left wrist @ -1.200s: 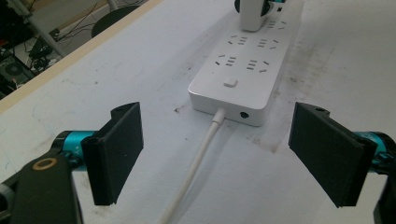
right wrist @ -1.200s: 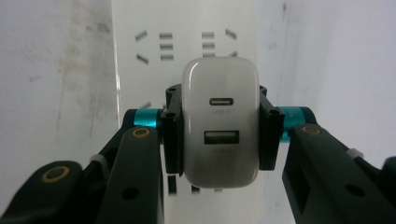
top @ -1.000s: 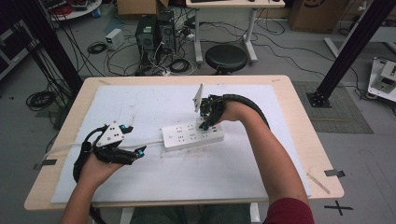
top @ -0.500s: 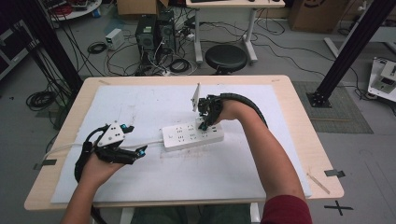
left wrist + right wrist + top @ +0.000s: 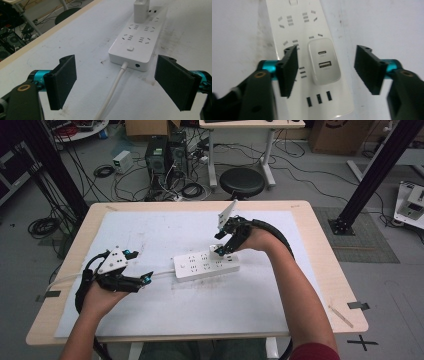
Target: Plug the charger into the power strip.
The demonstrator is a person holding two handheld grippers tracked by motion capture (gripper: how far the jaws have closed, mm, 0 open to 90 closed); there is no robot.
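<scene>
A white power strip [image 5: 205, 265] lies on the white mat, its cable [image 5: 112, 92] running toward my left gripper [image 5: 145, 280]. That gripper rests open on the mat, its jaws on either side of the cable and clear of the strip's end [image 5: 136, 60]. A white USB charger [image 5: 324, 61] sits plugged into the strip [image 5: 297, 30] near its far end. My right gripper [image 5: 220, 247] hovers just above the charger [image 5: 218, 251]. Its jaws have just been opening and stand on either side of the charger without touching it.
The white mat [image 5: 165, 225] covers most of the wooden table [image 5: 320, 250]. A black stool [image 5: 242, 182], computer towers [image 5: 162, 155] and loose floor cables lie beyond the far edge. A dark stand foot [image 5: 345, 225] is at the right.
The right gripper has drawn up and slightly right from the strip, and its jaws have spread off the charger, which stays plugged in. The left hand has not moved.
</scene>
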